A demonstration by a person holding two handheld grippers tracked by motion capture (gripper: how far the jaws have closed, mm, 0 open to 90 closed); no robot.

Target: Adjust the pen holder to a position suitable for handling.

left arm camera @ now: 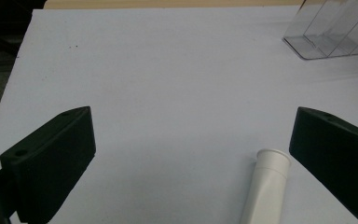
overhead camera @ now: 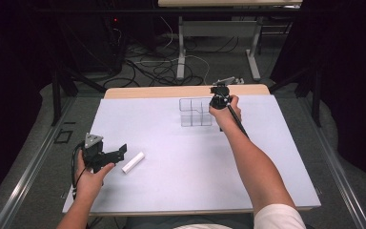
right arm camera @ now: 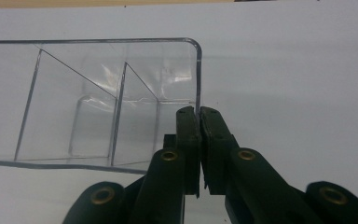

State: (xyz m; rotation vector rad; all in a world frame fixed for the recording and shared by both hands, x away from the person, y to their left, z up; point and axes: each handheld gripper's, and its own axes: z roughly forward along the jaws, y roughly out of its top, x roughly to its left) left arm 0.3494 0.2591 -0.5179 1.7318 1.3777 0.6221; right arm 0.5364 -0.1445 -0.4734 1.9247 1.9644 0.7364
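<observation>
**Right claw clamped on the clear organizer, left claw spread beside the white tube**

From the high view, I take the clear organizer as my landmark; it stands on the white sheet toward the far edge of the table. My right gripper sits at the organizer's right side, touching it, with my right hand wrapped around the handle. My left gripper is well apart from the organizer, toward the near left corner of the sheet, and the white tube lies just beside its jaws, on the organizer's side of them.

In the left gripper view, my jaws stand wide apart with nothing between them. The white tube lies flat just inside the right jaw, and the organizer shows far off at the upper right.

In the right gripper view, my jaws are pressed together on the organizer's right-hand wall, pinching the thin clear plastic below its rounded corner.
</observation>
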